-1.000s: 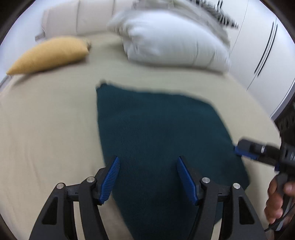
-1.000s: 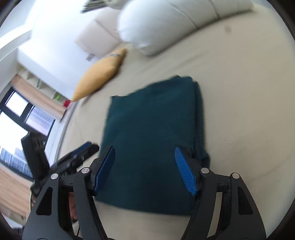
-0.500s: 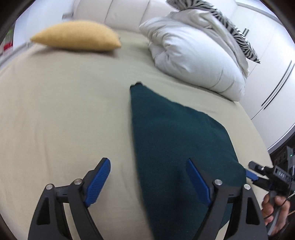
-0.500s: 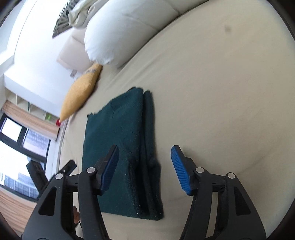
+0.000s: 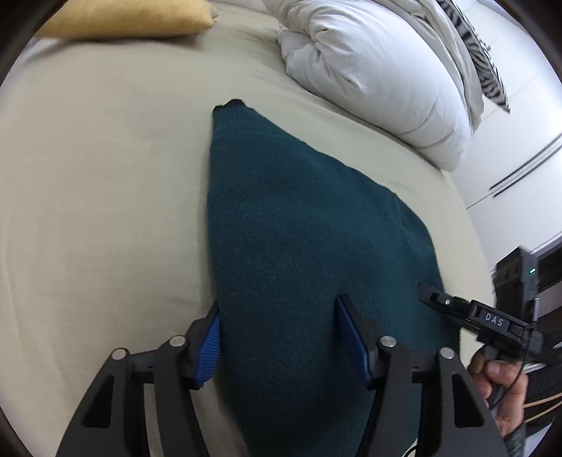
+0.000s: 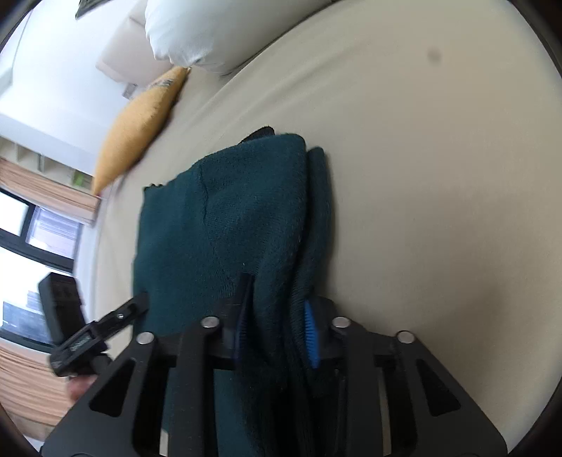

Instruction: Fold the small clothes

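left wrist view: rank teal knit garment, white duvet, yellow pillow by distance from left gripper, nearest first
1. teal knit garment: between the fingers of the left gripper, centre.
2. white duvet: folded, far side of the bed, upper right.
3. yellow pillow: farthest, upper left at the frame edge.

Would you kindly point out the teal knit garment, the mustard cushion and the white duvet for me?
teal knit garment (image 5: 298,246): left wrist view, middle of its top layer.
mustard cushion (image 6: 137,119): right wrist view, centre of its side.
white duvet (image 5: 379,70): left wrist view, bulging front fold.
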